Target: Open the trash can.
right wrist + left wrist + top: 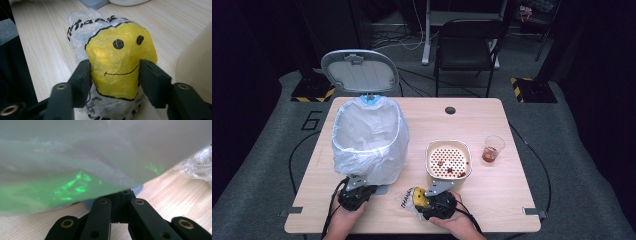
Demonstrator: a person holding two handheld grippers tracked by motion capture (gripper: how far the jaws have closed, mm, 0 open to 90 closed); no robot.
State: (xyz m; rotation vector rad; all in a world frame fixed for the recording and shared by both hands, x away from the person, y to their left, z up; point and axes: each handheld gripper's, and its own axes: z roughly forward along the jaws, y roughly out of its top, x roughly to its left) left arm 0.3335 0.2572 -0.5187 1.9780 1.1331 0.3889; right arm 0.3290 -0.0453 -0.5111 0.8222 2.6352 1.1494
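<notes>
A crumpled plastic bag (117, 55) with a yellow smiley face lies near the table's front edge, and my right gripper (115, 72) is shut on it, a pad pressing each side. From the high view the bag (413, 198) sits just left of the right gripper (421, 201). My left gripper (357, 192) rests at the foot of a white pedal bin (369, 140) lined with a translucent bag, its lid (359, 70) standing up. The left gripper (120, 202) has its jaws shut together under the overhanging liner (87, 157); what lies at their tips is hidden.
A white perforated bowl (448, 143) with a few red bits stands right of the bin. A clear cup (492, 149) with red contents is farther right. The wooden table (512, 190) has a cable hole at the back. A black chair (464, 45) stands behind it.
</notes>
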